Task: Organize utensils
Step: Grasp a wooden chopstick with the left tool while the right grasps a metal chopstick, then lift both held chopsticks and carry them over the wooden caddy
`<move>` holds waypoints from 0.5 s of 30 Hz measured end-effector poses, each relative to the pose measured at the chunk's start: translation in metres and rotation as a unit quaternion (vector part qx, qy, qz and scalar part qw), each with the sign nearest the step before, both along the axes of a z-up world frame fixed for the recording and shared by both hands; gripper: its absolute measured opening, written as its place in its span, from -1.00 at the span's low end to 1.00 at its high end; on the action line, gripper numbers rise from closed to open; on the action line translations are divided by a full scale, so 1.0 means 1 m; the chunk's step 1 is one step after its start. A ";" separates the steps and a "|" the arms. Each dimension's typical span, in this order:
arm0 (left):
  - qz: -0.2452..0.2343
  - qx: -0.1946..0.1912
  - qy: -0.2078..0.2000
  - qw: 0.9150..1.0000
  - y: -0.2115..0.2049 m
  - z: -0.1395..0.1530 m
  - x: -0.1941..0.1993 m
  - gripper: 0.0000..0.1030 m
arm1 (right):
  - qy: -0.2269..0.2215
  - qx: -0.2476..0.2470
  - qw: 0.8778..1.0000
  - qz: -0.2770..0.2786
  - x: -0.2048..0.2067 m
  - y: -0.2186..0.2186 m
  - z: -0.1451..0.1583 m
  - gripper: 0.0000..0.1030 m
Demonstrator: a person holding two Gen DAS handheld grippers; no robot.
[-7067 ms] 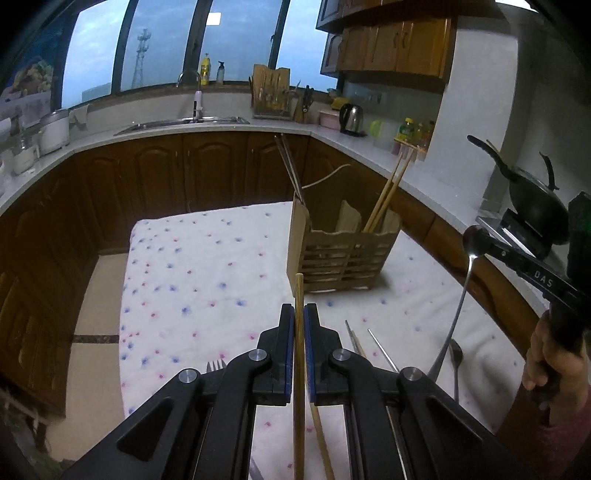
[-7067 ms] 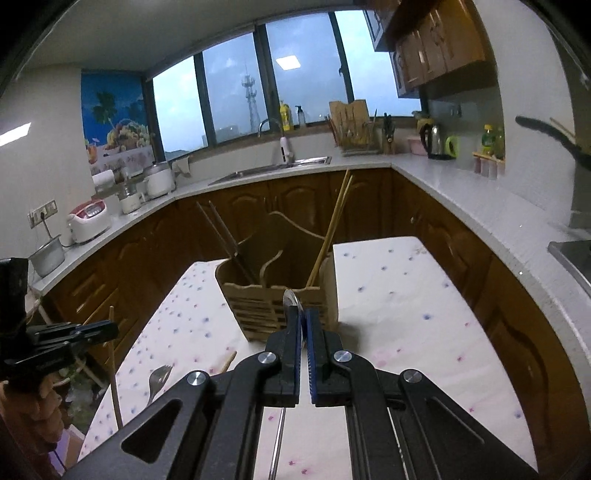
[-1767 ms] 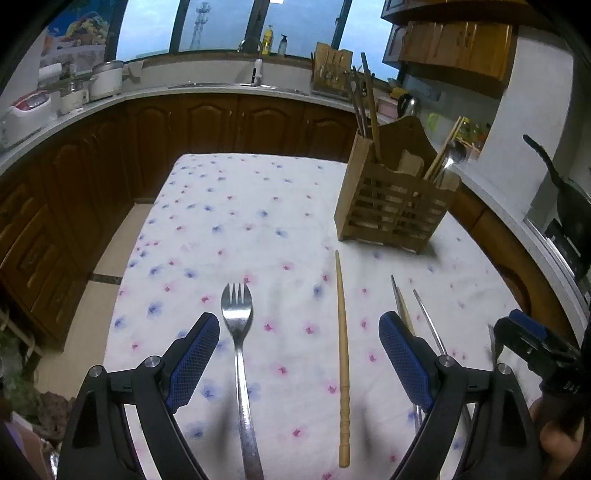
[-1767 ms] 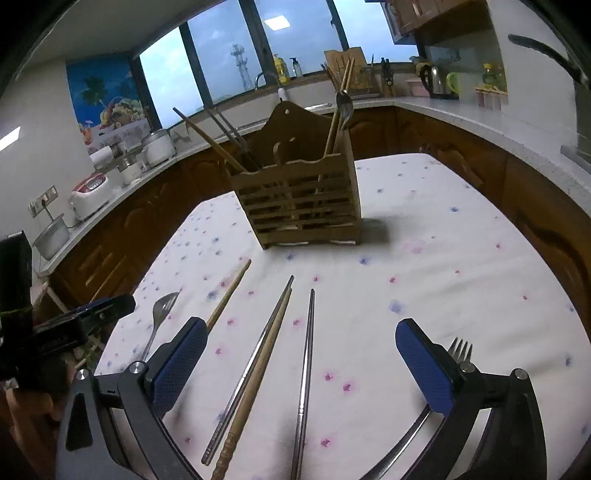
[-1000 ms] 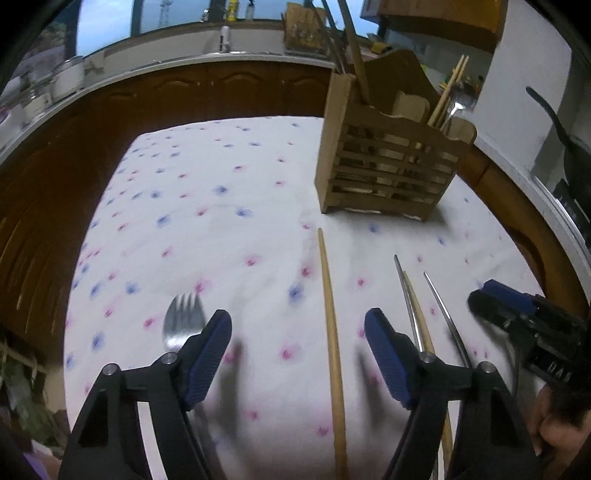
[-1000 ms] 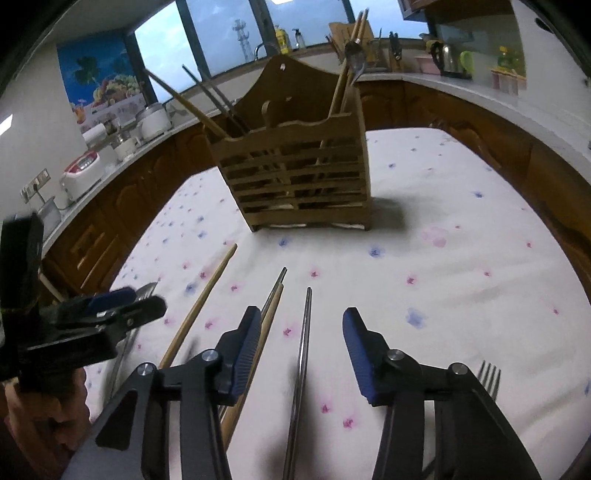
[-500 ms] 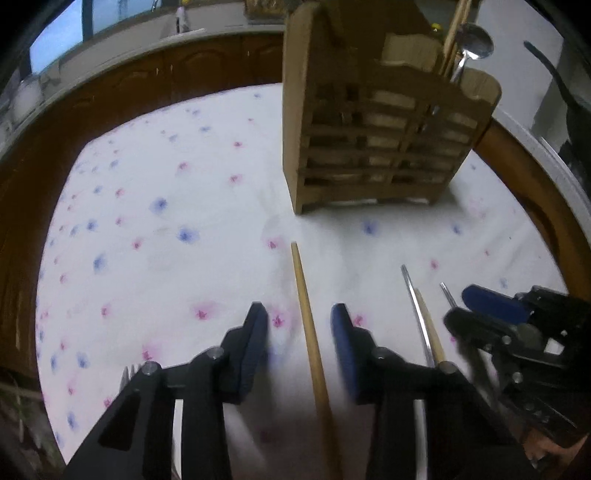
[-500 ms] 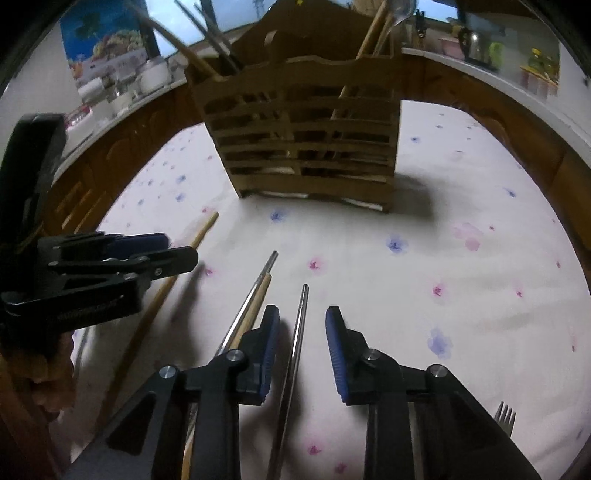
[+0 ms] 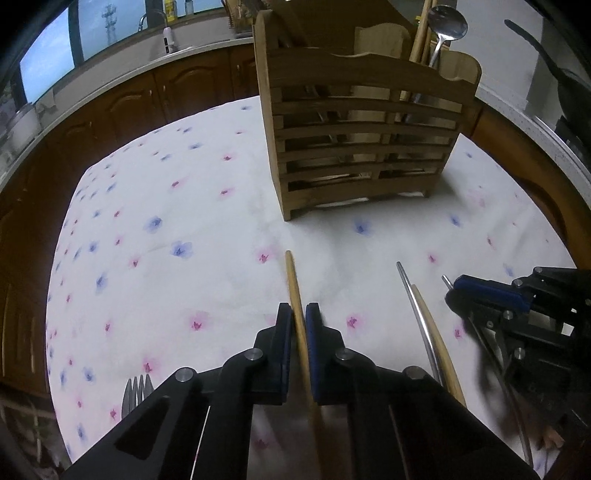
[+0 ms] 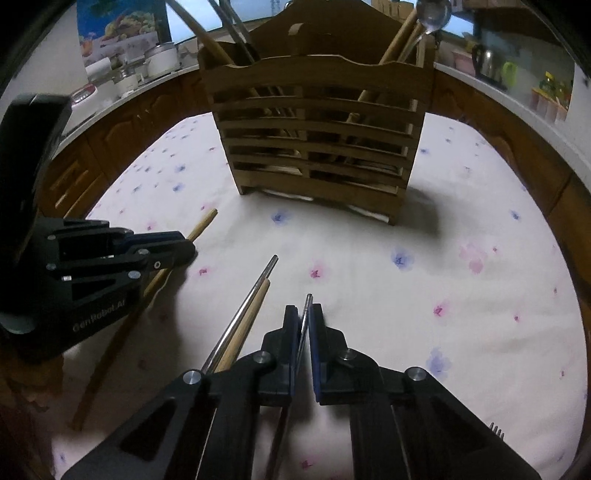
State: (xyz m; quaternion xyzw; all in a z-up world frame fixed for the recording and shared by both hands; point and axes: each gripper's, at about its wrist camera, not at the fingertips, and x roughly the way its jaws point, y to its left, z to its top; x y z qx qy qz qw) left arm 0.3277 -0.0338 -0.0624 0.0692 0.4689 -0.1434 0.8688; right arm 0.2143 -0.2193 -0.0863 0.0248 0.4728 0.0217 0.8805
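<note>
Both grippers have just been closing, each with a stick between its pads. The left gripper (image 9: 299,321), which stood wide apart over the cloth a second ago, is now clamped on the wooden chopstick (image 9: 292,277) lying on the flowered tablecloth (image 9: 166,221), its tip pointing toward the near left corner of the wooden holder (image 9: 358,125). The right gripper (image 10: 303,317), half open a moment back, is now pinched on the thin metal chopstick (image 10: 307,301), whose end pokes out just past the blue pads. Between the two grippers lies another pair, a metal chopstick (image 10: 258,280) and a wooden one (image 10: 255,299) touching side by side, unmoved since before. A fork (image 9: 137,391) shows its tines at the near left edge of the cloth, beside the left gripper's arm; a second fork's tines (image 10: 496,431) peek out near the near right edge. Farther off, toward the far side of the table, the holder stands upright where it was, with chopsticks and a spoon (image 9: 447,26) already leaning in its compartments.
</note>
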 end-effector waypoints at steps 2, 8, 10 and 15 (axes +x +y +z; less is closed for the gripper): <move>0.004 -0.009 0.004 1.000 0.005 0.002 -0.002 -0.91 | 0.001 0.010 1.000 -0.001 -0.001 -0.002 0.001 -0.92; 0.007 -0.041 -0.003 0.999 0.020 0.019 -0.021 -0.92 | -0.014 0.044 0.999 -0.013 -0.013 -0.011 0.013 -0.92; 0.007 -0.054 -0.007 0.999 0.025 0.026 -0.029 -0.92 | -0.023 0.056 0.998 -0.017 -0.018 -0.015 0.020 -0.92; 0.011 -0.081 -0.026 0.996 0.037 0.049 -0.050 -0.92 | -0.052 0.078 0.995 -0.029 -0.031 -0.024 0.041 -0.92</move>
